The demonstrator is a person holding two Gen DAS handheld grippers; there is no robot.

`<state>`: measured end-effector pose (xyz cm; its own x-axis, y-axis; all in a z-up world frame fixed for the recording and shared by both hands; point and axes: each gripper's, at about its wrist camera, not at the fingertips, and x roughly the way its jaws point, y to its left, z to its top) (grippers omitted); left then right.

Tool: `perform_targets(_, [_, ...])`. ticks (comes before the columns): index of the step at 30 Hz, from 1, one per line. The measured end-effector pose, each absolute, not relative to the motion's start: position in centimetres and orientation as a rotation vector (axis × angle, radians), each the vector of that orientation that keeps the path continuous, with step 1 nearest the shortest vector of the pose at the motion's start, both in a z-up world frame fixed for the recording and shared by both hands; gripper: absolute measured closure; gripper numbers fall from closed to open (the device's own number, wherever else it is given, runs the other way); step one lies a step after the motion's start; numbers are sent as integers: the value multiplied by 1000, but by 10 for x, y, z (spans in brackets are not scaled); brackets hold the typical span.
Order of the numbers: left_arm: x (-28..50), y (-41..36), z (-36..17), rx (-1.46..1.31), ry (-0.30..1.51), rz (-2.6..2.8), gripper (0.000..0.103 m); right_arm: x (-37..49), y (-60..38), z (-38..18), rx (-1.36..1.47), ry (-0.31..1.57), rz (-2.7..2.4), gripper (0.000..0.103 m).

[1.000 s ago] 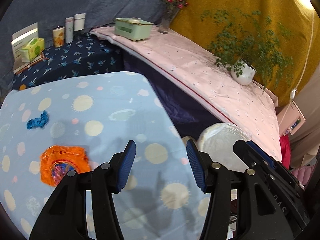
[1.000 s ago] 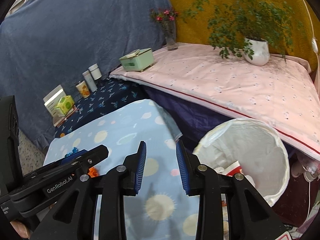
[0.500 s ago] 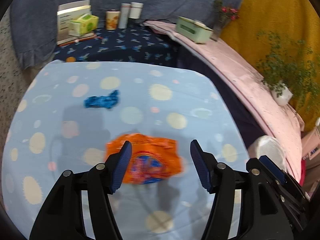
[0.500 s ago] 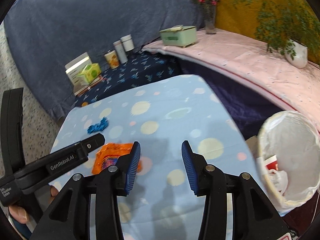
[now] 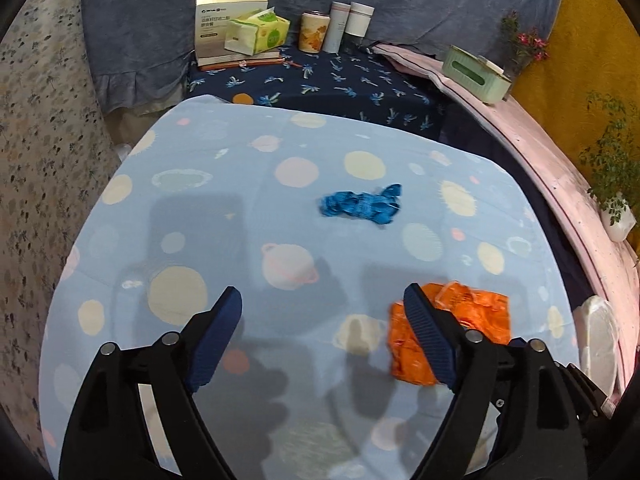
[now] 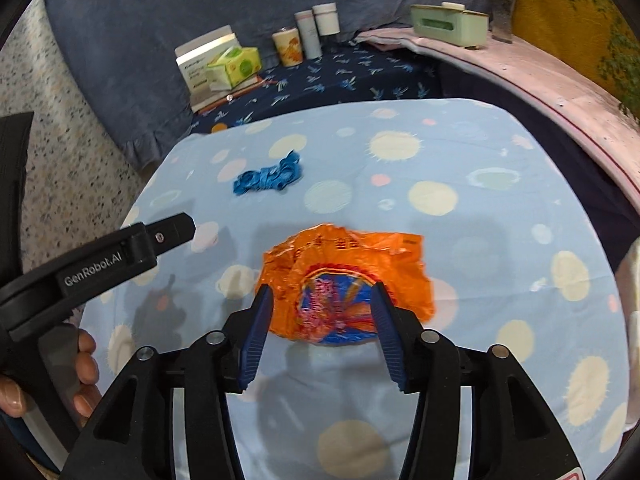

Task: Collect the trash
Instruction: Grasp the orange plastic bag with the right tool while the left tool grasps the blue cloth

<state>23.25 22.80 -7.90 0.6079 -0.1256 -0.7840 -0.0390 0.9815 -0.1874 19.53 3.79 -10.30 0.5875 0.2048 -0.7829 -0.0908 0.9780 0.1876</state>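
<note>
A crumpled orange snack wrapper [image 6: 340,280] lies on the light blue planet-print table [image 6: 480,208]; my right gripper [image 6: 322,332] is open, its fingers either side of the wrapper's near edge, just above it. The wrapper also shows in the left wrist view [image 5: 476,320], partly behind the right finger. A crumpled blue wrapper [image 5: 362,204] lies farther back on the table; it shows in the right wrist view [image 6: 268,176] too. My left gripper [image 5: 324,336] is open and empty over bare cloth, left of the orange wrapper. The white-lined trash bin [image 5: 598,340] shows at the table's right edge.
At the back, a dark blue shelf [image 5: 340,80] holds a tissue pack [image 5: 256,34], a box, a can and two cups [image 5: 340,24]. A pink ledge [image 5: 560,168] with a green box [image 5: 476,74], a vase and a potted plant [image 5: 616,208] runs along the right.
Both grippers swung left, from the bin to the table. The right gripper came down over the orange wrapper and opened wider. The left gripper shifted left of the wrapper and opened wider.
</note>
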Motion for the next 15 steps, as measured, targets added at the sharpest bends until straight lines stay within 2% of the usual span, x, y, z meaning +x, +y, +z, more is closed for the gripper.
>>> perform_targets(3, [243,232,-83,-180,914,-52,17,206,48,-117,125,957,177,53])
perform_targets(6, [261,227,-88,-162,917,-71,17,215,53,-129,113,973,163,53])
perform_targets(7, [268,224,-90,-151,916,-76,17,218,53,-132,114,983,162,57])
perform_targets(10, [287,216,-95,-120,912,-98,17,226,50,-142,118,1001,151,79])
perform_targets(12, [302,210,-101,-100,912,-105,17,230,46,-144,125,999,151,85])
perform_targets(13, [308,208,-103,-93,913,-110,17,233,43,-144,125,995,151,91])
perform_targets(15, [321,204,-109,-82,920,-111,17,238,39,-140,127,982,144,92])
